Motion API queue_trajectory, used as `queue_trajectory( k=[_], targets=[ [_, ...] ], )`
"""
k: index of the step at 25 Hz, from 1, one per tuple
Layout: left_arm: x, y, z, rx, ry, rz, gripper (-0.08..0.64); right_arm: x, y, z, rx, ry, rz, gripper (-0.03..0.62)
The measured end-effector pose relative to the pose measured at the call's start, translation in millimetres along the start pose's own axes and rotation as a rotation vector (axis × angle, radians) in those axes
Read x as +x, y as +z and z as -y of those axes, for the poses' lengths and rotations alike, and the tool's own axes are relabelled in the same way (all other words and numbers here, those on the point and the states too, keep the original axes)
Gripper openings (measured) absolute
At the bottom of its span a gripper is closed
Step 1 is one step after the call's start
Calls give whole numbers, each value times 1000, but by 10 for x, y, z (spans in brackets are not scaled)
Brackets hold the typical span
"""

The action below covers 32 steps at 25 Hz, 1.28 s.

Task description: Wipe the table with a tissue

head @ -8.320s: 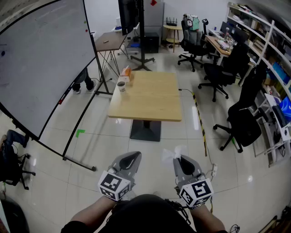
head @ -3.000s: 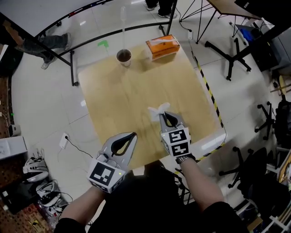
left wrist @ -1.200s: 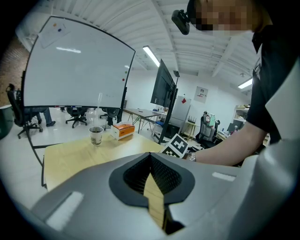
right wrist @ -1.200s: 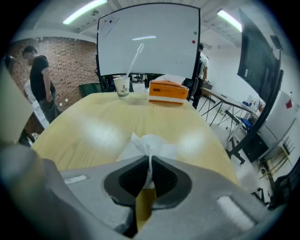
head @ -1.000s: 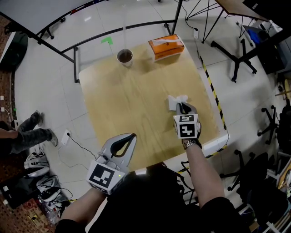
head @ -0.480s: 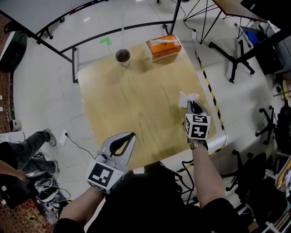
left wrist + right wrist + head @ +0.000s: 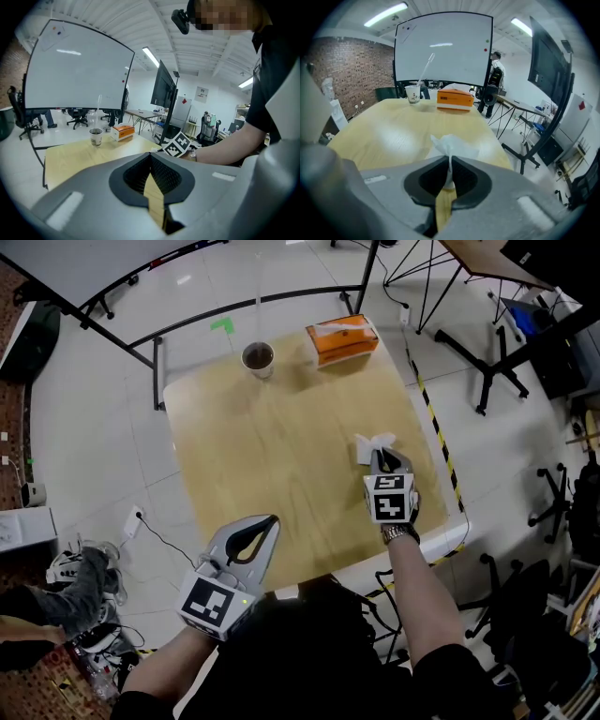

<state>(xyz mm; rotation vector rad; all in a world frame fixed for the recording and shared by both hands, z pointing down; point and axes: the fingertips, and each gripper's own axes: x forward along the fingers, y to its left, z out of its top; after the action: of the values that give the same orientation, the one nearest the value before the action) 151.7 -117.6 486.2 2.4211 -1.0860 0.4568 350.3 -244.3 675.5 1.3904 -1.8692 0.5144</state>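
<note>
A crumpled white tissue (image 7: pixel 373 446) (image 7: pixel 451 145) rests on the light wooden table (image 7: pixel 281 465), right of its middle. My right gripper (image 7: pixel 387 461) (image 7: pixel 450 161) is shut on the tissue and holds it down on the tabletop near the right edge. My left gripper (image 7: pixel 255 528) (image 7: pixel 150 158) hovers at the table's near edge, jaws together, with nothing between them. In the left gripper view the right gripper's marker cube (image 7: pixel 176 145) and the forearm behind it show to the right.
A paper cup with a straw (image 7: pixel 258 357) (image 7: pixel 412 93) and an orange tissue box (image 7: pixel 341 338) (image 7: pixel 455 100) stand at the table's far edge. A whiteboard stand (image 7: pixel 187 315) is beyond the table, office chairs (image 7: pixel 487 324) to the right. Someone's legs (image 7: pixel 80 587) are at lower left.
My right gripper has slid the tissue back to the left and a little away from the table's right edge. The left gripper has stayed put. The person at lower left has shifted.
</note>
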Motion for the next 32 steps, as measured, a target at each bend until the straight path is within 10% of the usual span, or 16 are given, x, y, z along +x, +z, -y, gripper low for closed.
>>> queue_trajectory(
  k=[13,32],
  targets=[
    [-78,8,-32,37,19,36,17,152,-73,-498,-256,50,-29,2],
    [-624,237,-69,46,34,126,17,-1006,415,-635,-58,58,179,2]
  ],
)
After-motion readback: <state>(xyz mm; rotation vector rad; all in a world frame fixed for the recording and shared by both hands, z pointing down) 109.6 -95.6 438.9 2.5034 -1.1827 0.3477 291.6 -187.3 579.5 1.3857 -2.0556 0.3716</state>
